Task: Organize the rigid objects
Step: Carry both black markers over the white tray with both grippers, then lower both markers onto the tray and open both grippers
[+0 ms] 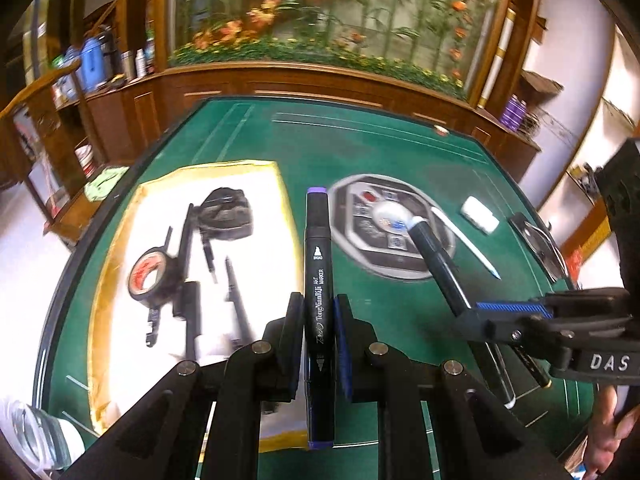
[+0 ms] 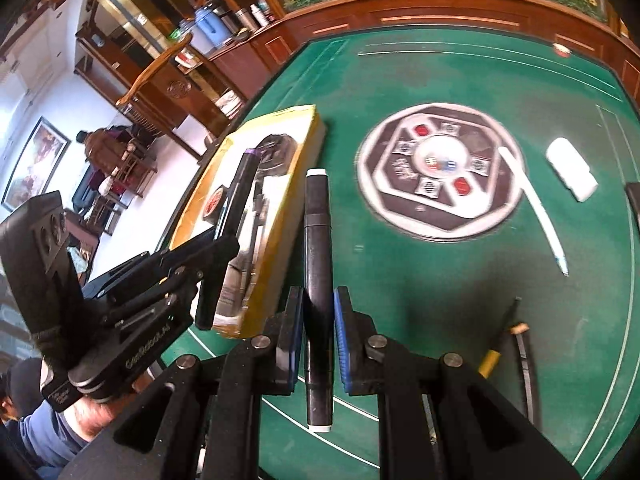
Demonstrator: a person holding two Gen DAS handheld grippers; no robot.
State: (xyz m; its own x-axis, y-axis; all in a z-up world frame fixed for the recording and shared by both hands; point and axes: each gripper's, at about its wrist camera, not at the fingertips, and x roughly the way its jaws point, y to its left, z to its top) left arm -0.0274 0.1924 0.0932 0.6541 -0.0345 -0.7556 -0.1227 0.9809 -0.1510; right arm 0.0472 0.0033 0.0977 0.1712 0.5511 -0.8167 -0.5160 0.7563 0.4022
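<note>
- The left gripper [image 1: 318, 320] has its jaws clenched on a black art marker with purple end caps [image 1: 319, 264]; the marker runs lengthwise between the blue-lined pads and sticks out well beyond them, printed side up.
- The right gripper [image 2: 318, 320] is likewise clamped on a black marker with white end caps [image 2: 317, 248], which lies along the line of the jaws and reaches past them toward the far side of the green surface [image 2: 400, 280].
- To the left of the left jaws sits a yellow-rimmed tray [image 1: 120, 216] with a white floor; in it lie a roll of black tape with a red core [image 1: 150, 276], a black pouch-like object [image 1: 226, 214] and several dark pen-like pieces [image 1: 236, 300], too blurred to name exactly.
- In the right wrist view the same tray is just left of the right jaws, with the left gripper and its purple-capped marker held over it.
- Ahead and to the right of both pairs of jaws, a round control panel [image 2: 440, 172] is set into the middle of the surface; a white pen [image 2: 534, 208] lies across its right edge and a white eraser-like block [image 2: 572, 168] rests farther right, apart from the pen.
- Near the right side of the right jaws, a dark pen with a gold band [image 2: 500, 340] lies on the surface.
- A hand [image 2: 86, 416] grips the left gripper's handle at the lower left of the right wrist view.
</note>
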